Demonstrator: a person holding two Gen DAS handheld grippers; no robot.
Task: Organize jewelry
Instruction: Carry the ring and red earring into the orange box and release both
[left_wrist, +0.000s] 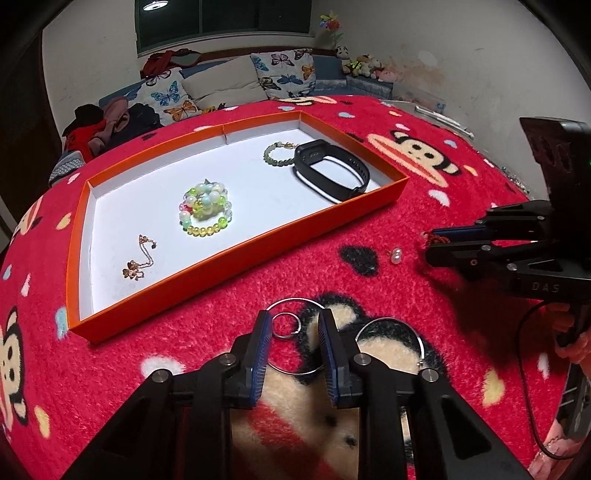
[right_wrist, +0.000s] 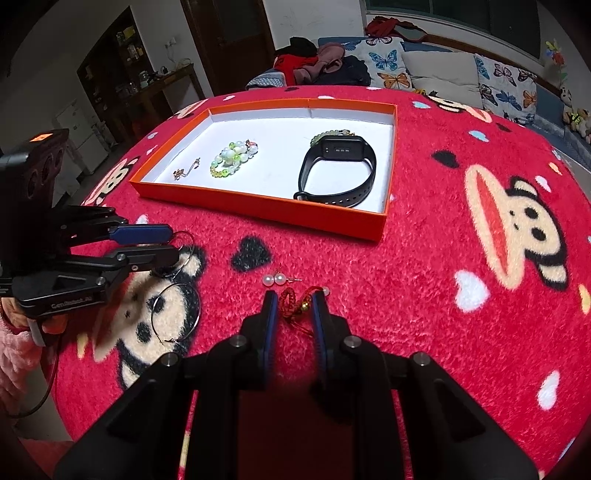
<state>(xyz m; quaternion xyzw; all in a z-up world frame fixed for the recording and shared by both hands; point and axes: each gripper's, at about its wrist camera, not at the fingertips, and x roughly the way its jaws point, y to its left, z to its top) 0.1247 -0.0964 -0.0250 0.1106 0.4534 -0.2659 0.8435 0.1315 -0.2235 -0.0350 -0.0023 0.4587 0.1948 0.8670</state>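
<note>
Four pieces already lie in the orange tray (left_wrist: 236, 258), while on the desk the left gripper (left_wrist: 295, 328) jaws pinch a hoop earring (left_wrist: 295, 302), the right gripper (right_wrist: 293, 310) jaws clamp a red cord charm (right_wrist: 290, 301), and pearl studs (right_wrist: 274, 279) and a second hoop (right_wrist: 177, 314) wait

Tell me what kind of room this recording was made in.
Probably a home living room: a sofa with butterfly cushions under a window, soft toys on a ledge, and a fleece monkey blanket over the table.
</note>
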